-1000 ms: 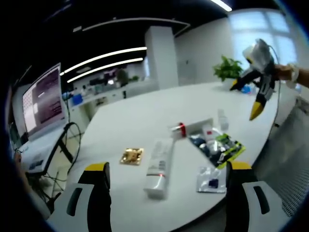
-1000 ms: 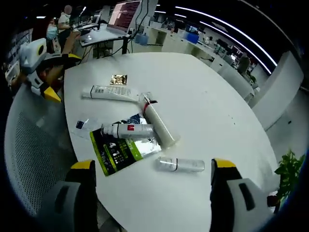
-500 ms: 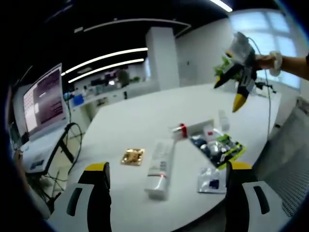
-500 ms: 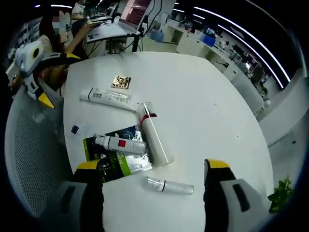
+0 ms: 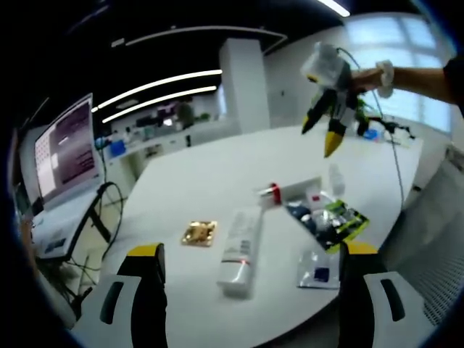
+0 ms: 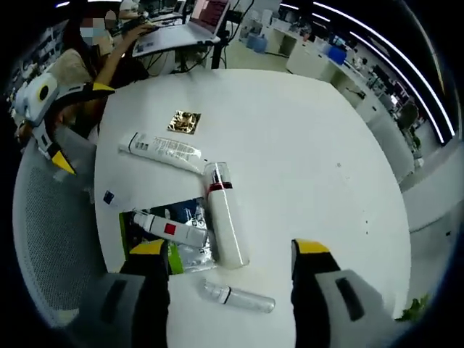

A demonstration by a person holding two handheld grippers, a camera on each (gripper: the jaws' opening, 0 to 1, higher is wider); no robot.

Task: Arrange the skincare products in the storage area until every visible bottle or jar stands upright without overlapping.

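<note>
While the right hand-held gripper [image 6: 228, 250] hangs above the round white table [image 6: 304, 152] with its two yellow-tipped jaws spread wide and holding nothing, six skincare things lie flat just ahead of it. Counted in the right gripper view: one tall white bottle with a red band at its neck [image 6: 223, 216], between the jaws and a little forward; one small white bottle with a red square label [image 6: 168, 228] to the left of it, lying on one green and black printed sachet [image 6: 145, 243]; one small clear bottle [image 6: 238, 296], closest to the jaws; one long white tube with dark print [image 6: 164, 150] further ahead; and one small gold foil packet [image 6: 183, 121] beyond the tube. The print on the tube and the sachet is too small to read.

In the left gripper view, the left hand-held gripper [image 5: 250, 261] is also spread and empty, with one flat clear sachet with a dark blue spot [image 5: 317, 270] just before its right jaw.
</note>
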